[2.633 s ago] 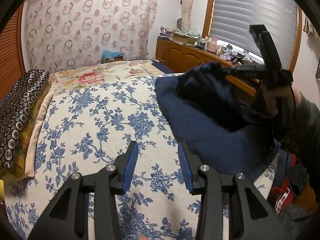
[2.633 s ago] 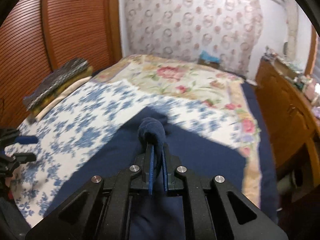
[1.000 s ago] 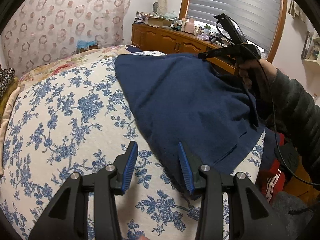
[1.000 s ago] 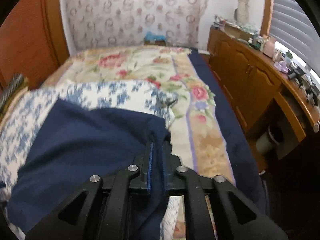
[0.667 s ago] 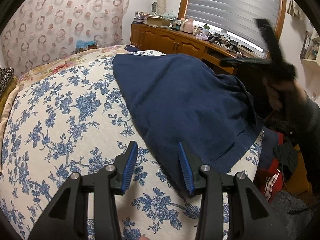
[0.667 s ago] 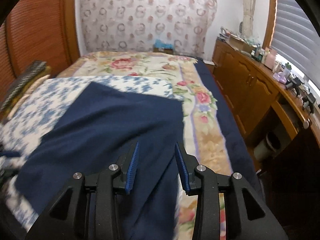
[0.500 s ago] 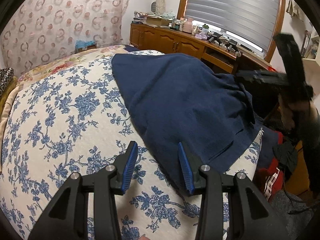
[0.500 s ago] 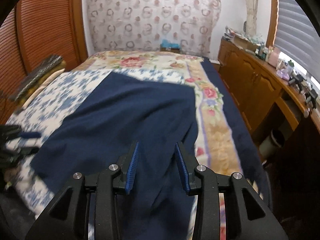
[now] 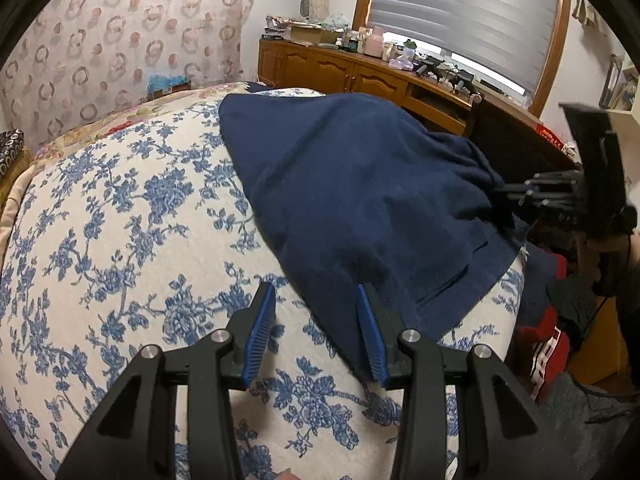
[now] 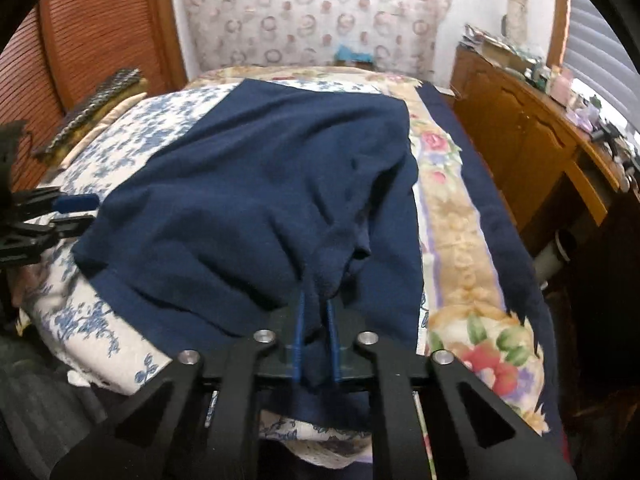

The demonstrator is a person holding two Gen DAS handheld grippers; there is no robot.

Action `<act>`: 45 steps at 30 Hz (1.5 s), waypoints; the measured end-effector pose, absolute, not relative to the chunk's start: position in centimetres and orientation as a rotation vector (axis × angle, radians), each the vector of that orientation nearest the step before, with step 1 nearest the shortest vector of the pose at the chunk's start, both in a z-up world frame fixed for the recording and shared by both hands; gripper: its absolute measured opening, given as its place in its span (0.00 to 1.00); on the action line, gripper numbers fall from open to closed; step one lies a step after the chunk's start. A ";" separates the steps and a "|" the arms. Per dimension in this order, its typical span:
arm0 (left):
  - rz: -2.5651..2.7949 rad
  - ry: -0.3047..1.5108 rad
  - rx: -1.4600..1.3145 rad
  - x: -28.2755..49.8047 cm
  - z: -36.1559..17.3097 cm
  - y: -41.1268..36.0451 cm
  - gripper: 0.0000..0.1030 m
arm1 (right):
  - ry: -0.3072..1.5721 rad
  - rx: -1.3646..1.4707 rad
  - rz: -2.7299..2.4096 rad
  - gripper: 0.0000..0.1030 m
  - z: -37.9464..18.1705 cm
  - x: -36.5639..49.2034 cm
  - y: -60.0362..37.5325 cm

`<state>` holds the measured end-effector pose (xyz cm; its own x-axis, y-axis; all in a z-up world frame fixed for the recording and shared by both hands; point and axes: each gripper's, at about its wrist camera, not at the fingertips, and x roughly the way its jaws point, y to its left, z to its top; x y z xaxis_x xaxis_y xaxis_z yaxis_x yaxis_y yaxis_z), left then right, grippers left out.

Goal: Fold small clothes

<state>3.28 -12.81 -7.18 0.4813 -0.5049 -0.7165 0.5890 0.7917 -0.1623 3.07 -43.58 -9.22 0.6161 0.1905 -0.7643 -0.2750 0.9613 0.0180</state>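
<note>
A dark navy garment [image 9: 360, 184] lies spread over the blue-flowered bedspread [image 9: 120, 240]; it also fills the middle of the right wrist view [image 10: 248, 184]. My left gripper [image 9: 316, 328] is open, low over the bedspread, with the right finger at the garment's near edge. My right gripper [image 10: 316, 332] is shut on a bunched fold of the garment at its near right edge. The right gripper shows in the left wrist view [image 9: 520, 196] at the garment's right side. The left gripper shows in the right wrist view [image 10: 72, 216] at the left edge.
A wooden sideboard [image 9: 344, 76] with clutter runs under the window blinds. Folded patterned cloths [image 10: 104, 96] lie at the bed's far left side. Red and dark clothes [image 9: 552, 336] are heaped beside the bed. A ring-patterned curtain [image 10: 312, 12] hangs behind the bed.
The right gripper let go of the garment, opened, came down to its near right edge and shut on a fold there. The garment now lies flatter. The left gripper stayed open, nearly still.
</note>
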 end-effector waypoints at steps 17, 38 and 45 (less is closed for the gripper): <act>-0.716 0.867 0.113 2.5 -7.4 -14.2 0.39 | 0.955 -0.122 0.155 0.10 -10.6 2.4 -47.1; -0.893 0.889 0.021 1.7 -5.3 -13.9 0.01 | 0.816 -0.161 0.340 0.46 -9.5 1.0 -41.4; -0.883 0.735 0.002 2.8 0.7 -15.1 0.01 | 0.796 -0.177 0.393 0.50 -10.0 0.4 -39.5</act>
